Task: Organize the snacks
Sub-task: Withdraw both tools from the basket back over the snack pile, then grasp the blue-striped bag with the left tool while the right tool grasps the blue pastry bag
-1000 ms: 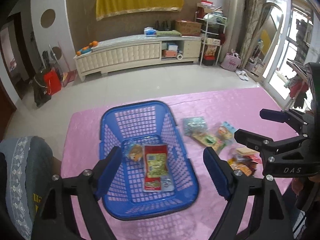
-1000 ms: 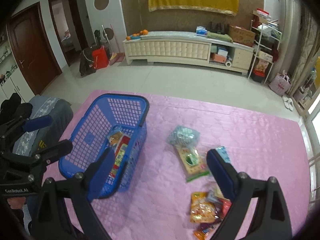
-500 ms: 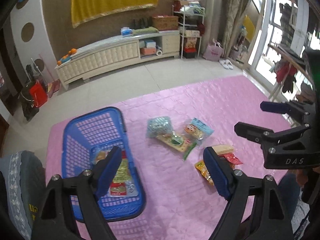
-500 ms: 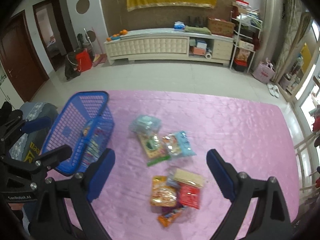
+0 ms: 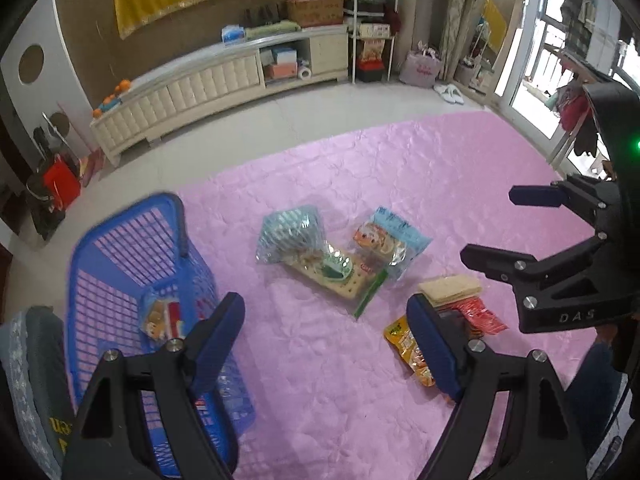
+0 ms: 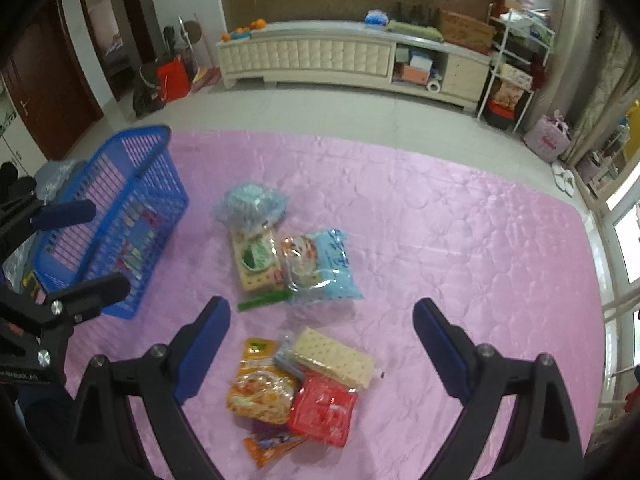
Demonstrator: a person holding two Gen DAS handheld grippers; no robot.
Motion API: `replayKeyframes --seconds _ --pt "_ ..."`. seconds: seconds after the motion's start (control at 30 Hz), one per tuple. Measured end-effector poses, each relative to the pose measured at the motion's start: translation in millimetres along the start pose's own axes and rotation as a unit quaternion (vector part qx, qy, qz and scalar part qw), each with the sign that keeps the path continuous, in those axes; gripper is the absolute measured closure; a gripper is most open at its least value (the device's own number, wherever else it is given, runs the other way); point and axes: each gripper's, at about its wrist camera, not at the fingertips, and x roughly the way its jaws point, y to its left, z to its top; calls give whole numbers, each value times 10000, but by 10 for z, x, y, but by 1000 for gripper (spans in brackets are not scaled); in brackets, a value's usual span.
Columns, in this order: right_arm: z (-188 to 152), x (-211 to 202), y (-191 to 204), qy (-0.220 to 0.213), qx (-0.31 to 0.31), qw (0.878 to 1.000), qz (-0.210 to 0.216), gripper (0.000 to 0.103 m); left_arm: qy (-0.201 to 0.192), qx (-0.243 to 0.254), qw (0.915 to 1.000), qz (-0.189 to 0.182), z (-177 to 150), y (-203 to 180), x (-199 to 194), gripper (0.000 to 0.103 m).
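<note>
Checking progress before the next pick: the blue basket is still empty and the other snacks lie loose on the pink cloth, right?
Not quite. The blue basket already holds snack packets, as the left wrist view shows. The other snacks do lie loose on the pink cloth.

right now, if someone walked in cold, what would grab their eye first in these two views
Most likely the blue basket at the left edge of the pink cloth, with a couple of packets already inside. Next, the loose snacks: a light blue packet mid-cloth, and nearer the camera a pile with a red packet and a cracker pack. The left gripper and right gripper both stand open and empty above them.
</note>
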Motion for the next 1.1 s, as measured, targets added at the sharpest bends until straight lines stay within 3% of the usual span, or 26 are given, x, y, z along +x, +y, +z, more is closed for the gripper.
replayKeyframes --seconds 0.33,0.57,0.7,0.77,0.8,1.1 --pt "64 829 20 572 -547 9967 201 8 419 -180 9989 59 -31 111 555 21" --pt "94 1238 -55 709 -380 9958 434 8 539 -26 9983 241 15 142 739 21" --pt "120 1352 -45 674 -417 9958 468 10 525 26 9981 336 32 169 777 21" --pt "114 1403 -11 697 -543 9948 504 20 538 41 9978 375 55 178 789 21" --pt "109 1425 3 699 -603 9944 510 32 552 50 9977 390 64 186 802 21" --pt "-51 1264 -204 393 -254 9962 734 32 698 144 9965 433 243 179 878 21"
